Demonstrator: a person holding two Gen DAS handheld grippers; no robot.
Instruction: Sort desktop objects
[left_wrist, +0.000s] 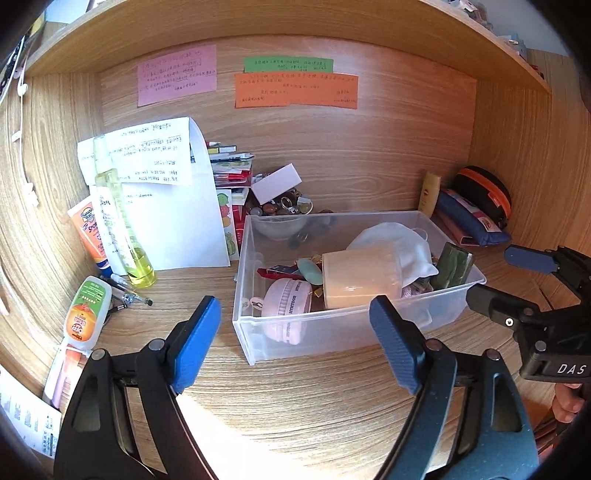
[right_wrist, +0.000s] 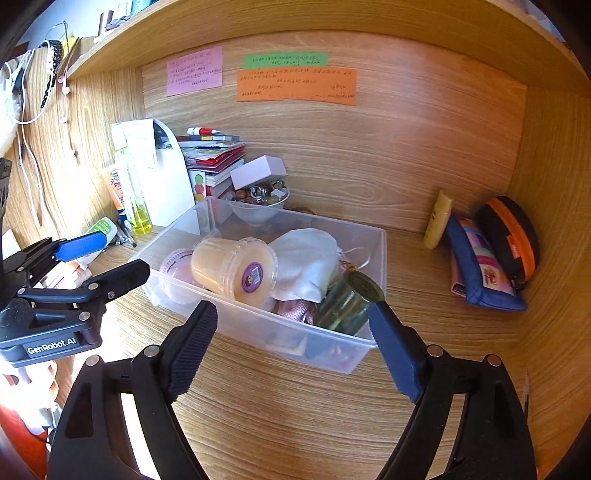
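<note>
Left wrist view: left gripper (left_wrist: 295, 319) low in frame, jaws spread wide and empty, aimed at the clear plastic bin (left_wrist: 332, 332) at centre — inside, a pale yellow round tub (left_wrist: 360, 278) lying on its side, a pink round case (left_wrist: 288, 301).

Right wrist view: right gripper (right_wrist: 295, 325) likewise parted, holding nothing, bin just ahead; dark green glass jar (right_wrist: 347, 302) tilted in the near right corner beside white cloth (right_wrist: 306, 264).

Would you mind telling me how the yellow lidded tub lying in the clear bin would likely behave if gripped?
The yellow tub lies on its side, so it may roll. Its smooth plastic wall looks slippery and slightly squeezable. It leans on the pink case, which might shift.
</note>
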